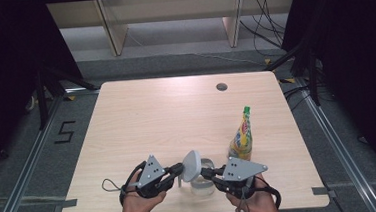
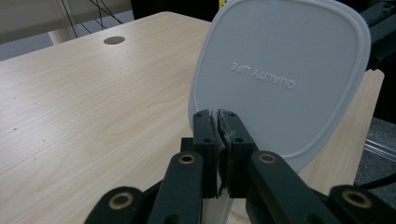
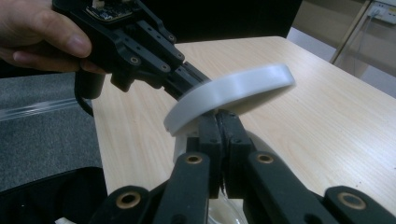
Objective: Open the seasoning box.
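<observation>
A white plastic lid (image 1: 191, 164) is held up on edge near the table's front, above a clear round container (image 1: 203, 183). My left gripper (image 1: 180, 169) is shut on the lid's lower rim (image 2: 280, 79); its jaws (image 2: 218, 122) meet tightly there. My right gripper (image 1: 205, 174) reaches in from the right to the container's rim. In the right gripper view its jaws (image 3: 219, 122) stand shut just under the tilted lid (image 3: 233, 91), with clear plastic (image 3: 223, 207) showing between them lower down.
A bottle with a yellow label and green cap (image 1: 242, 137) stands upright just behind the right gripper. The wooden table (image 1: 152, 118) has a cable hole (image 1: 221, 87) at the back right. A person's hand (image 3: 37, 32) holds the left gripper.
</observation>
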The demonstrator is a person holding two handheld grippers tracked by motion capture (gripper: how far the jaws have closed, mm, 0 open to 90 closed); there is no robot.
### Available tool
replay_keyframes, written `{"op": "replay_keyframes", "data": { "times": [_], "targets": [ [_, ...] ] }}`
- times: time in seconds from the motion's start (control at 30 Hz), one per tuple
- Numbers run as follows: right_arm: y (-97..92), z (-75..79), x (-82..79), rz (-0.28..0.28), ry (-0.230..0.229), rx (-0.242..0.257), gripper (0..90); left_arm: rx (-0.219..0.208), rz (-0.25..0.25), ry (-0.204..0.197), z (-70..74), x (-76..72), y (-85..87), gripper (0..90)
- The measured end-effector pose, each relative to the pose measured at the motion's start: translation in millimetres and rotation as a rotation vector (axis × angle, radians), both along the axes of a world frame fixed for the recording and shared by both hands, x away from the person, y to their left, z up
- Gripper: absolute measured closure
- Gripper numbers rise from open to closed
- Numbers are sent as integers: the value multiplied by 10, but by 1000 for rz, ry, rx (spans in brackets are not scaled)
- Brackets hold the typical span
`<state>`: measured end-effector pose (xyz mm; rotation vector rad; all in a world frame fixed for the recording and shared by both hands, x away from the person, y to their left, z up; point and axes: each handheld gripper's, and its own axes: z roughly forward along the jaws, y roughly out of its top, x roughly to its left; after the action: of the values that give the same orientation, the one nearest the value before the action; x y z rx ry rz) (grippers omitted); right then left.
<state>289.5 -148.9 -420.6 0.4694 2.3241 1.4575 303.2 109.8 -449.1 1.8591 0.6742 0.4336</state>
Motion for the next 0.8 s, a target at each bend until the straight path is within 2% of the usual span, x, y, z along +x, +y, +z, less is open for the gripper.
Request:
{"op": "replay_keyframes", "data": {
  "times": [0.07,0.13,0.2,0.33,0.4,0.47,0.5,0.53,0.63,0.67,0.7,0.77,0.8],
  "targets": [
    [16,-1,3,3,-5,4,898,3,4,9,4,-8,13,839],
    [58,20,-8,15,11,-1,900,-5,4,10,16,-31,68,801],
    [87,25,-3,21,-8,2,900,-9,-4,14,10,-54,112,767],
    [140,35,-12,27,-1,0,900,-7,-2,25,-4,-90,188,720],
    [193,44,-11,44,-10,-10,900,1,-4,34,-30,-123,256,648],
    [205,47,-10,46,-12,-9,900,11,-7,33,-42,-132,294,632],
    [225,47,-17,47,-3,-7,900,7,-6,44,-52,-140,315,589],
    [250,50,-10,54,-13,-9,900,-14,-13,55,-98,-147,377,548],
    [265,45,-21,54,0,-11,899,-16,-11,73,-150,-151,455,512],
    [262,34,-18,51,-5,-6,889,-4,7,82,-209,-163,526,494],
    [238,32,-17,45,-5,-10,879,-19,22,103,-244,-186,544,469],
    [206,30,-14,37,-7,-9,868,-13,30,110,-263,-204,569,438],
    [171,26,-3,27,-14,-2,854,3,41,109,-276,-219,603,438]
  ]
}}
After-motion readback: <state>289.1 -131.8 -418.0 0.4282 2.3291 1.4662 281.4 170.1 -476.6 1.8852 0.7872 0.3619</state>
